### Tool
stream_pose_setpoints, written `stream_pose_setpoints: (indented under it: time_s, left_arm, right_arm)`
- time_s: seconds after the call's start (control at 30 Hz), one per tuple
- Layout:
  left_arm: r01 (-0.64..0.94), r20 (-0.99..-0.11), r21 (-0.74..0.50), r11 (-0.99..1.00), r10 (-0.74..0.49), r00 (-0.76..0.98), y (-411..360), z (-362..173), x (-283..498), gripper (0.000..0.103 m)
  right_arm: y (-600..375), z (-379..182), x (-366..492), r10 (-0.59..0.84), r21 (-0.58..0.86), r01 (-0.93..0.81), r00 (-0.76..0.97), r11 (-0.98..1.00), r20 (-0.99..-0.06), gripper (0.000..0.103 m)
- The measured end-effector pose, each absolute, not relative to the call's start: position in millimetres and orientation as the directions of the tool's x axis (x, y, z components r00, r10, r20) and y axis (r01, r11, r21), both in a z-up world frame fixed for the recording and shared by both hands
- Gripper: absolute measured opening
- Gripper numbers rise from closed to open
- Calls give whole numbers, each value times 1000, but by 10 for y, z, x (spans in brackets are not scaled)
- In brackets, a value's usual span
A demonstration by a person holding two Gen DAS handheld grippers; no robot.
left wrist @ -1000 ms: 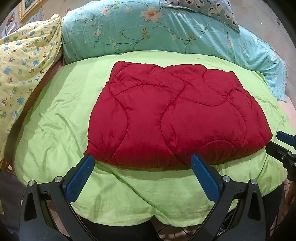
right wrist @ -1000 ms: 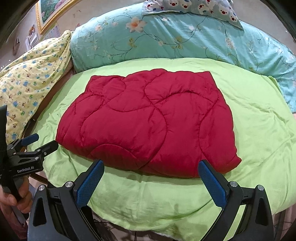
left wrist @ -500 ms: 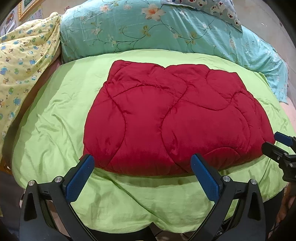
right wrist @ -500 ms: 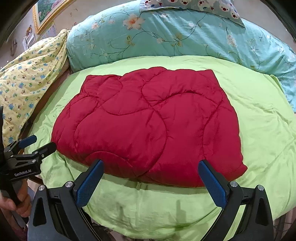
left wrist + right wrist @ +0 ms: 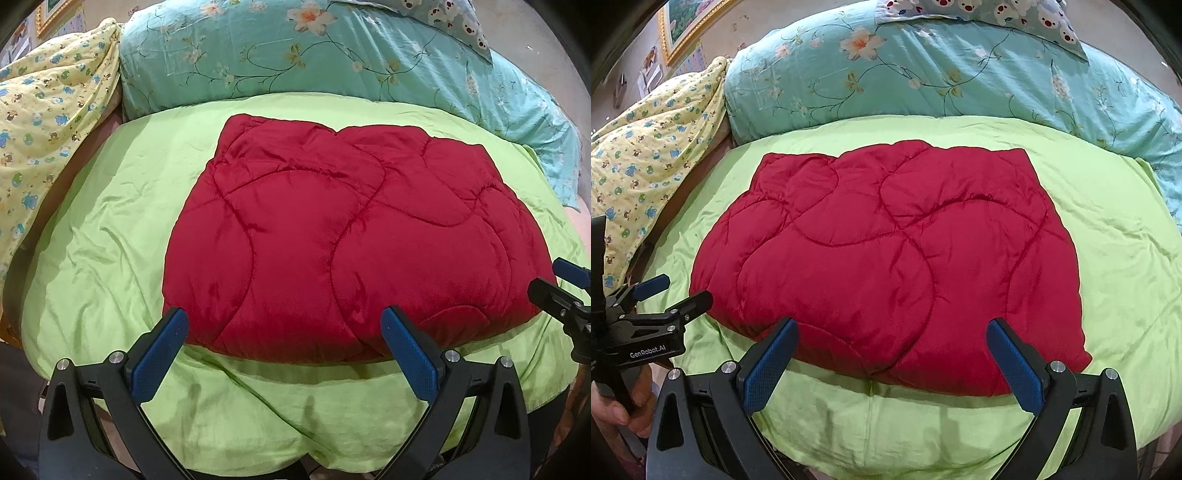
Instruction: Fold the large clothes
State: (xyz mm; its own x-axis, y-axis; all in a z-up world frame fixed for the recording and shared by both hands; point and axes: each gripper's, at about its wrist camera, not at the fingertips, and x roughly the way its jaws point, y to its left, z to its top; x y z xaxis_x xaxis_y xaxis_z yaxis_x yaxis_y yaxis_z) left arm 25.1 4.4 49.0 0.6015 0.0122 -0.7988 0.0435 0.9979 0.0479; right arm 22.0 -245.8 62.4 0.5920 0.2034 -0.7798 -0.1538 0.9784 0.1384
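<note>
A red quilted padded garment (image 5: 354, 240) lies folded into a rough rectangle on the green bedcover (image 5: 110, 229); it also shows in the right wrist view (image 5: 894, 258). My left gripper (image 5: 284, 325) is open and empty, its tips just over the garment's near edge at its left half. My right gripper (image 5: 892, 334) is open and empty at the near edge toward the right half. Each gripper shows in the other's view: the right one (image 5: 565, 284) at the garment's near right corner, the left one (image 5: 670, 291) at its near left corner.
A teal floral duvet (image 5: 923, 74) is piled along the far side of the bed. A yellow printed quilt (image 5: 646, 155) lies at the far left. A bear-print pillow (image 5: 990, 11) sits on top at the back. The bed's near edge (image 5: 258, 435) drops away below the grippers.
Both grippers have moved forward toward the garment's near edge, which now sits closer between the fingers. The garment has not moved.
</note>
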Motion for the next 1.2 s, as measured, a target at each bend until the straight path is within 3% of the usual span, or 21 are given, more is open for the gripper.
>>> stream_pose_setpoints:
  time_s: [1.2]
  left_arm:
    - [38, -797, 43, 998, 12, 604, 48, 512, 350, 103]
  right_arm:
    - [-2413, 608, 369, 211, 143, -162, 576, 976, -789, 102]
